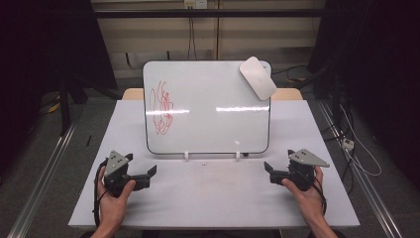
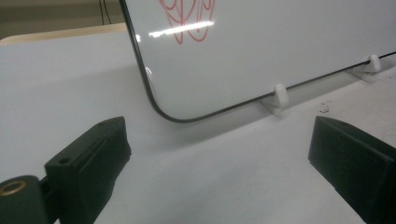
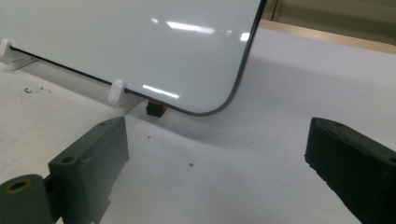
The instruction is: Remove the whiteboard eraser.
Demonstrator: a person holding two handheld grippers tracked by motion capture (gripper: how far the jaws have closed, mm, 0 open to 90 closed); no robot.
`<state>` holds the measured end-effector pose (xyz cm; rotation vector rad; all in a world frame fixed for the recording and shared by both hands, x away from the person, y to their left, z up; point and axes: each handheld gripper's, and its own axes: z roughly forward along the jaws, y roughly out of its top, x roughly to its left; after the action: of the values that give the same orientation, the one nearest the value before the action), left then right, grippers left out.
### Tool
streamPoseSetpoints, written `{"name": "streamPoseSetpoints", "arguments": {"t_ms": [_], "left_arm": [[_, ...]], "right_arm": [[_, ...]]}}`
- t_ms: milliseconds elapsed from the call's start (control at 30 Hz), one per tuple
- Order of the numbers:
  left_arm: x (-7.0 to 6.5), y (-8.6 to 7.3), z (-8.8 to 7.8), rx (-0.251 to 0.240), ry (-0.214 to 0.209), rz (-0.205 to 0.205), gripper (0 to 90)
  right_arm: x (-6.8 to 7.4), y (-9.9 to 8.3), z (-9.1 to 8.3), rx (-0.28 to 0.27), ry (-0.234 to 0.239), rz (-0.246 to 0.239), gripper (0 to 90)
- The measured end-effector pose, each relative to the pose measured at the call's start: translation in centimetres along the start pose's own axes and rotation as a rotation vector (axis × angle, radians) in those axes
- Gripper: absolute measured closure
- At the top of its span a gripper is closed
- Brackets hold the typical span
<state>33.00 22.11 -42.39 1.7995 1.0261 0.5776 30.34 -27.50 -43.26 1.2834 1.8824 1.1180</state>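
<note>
Your tabletop (image 1: 213, 198) fills the lower middle of the high view, white and flat. On it, in the centre of the frame, the whiteboard (image 1: 213, 106) stands tilted back on two small white clips (image 1: 186, 155), its bottom edge just above the surface. A red scribble (image 1: 162, 109) sits at the left side of the board. A white eraser (image 1: 258, 78) clings to the board's upper right corner, overlapping its edge. In the right gripper view a small black and red object (image 3: 155, 108) lies under the board's lower corner; you cannot tell what it is.

Your left tool (image 1: 143, 177) rests at the lower left of the frame, held in your left hand (image 1: 115, 198), its jaws wide apart with nothing between them. Your right tool (image 1: 272, 172) rests at the lower right in your right hand (image 1: 304, 194), jaws likewise spread and empty. Both point inward toward the board's lower corners, near it but not touching.
</note>
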Motion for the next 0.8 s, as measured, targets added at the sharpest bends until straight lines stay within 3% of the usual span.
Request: {"name": "streamPoseSetpoints", "arguments": {"t_ms": [67, 267, 400, 533, 800], "left_arm": [[0.1, 0.0, -0.1, -0.002, -0.006, -0.002, 4.9], [0.3, -0.2, -0.1, 0.009, -0.010, -0.015, 5.2], [0.3, 0.0, -0.2, -0.002, -0.003, -0.003, 5.2], [0.2, 0.0, -0.2, 0.002, 0.001, 0.011, 5.2], [0.0, 0.1, -0.2, -0.003, -0.009, 0.031, 5.4]], "right_arm": [[0.4, 0.5, 0.2, 0.002, 0.013, -0.041, 5.9], [0.5, 2.4, 0.3, -0.024, 0.005, -0.085, 3.5], [0.2, 3.5, 0.9, -0.033, -0.006, -0.095, 2.7], [-0.2, 4.8, 1.4, 0.002, 0.000, -0.100, 2.7], [-1.4, 8.8, 2.4, -0.054, -0.014, -0.097, 8.6]]}}
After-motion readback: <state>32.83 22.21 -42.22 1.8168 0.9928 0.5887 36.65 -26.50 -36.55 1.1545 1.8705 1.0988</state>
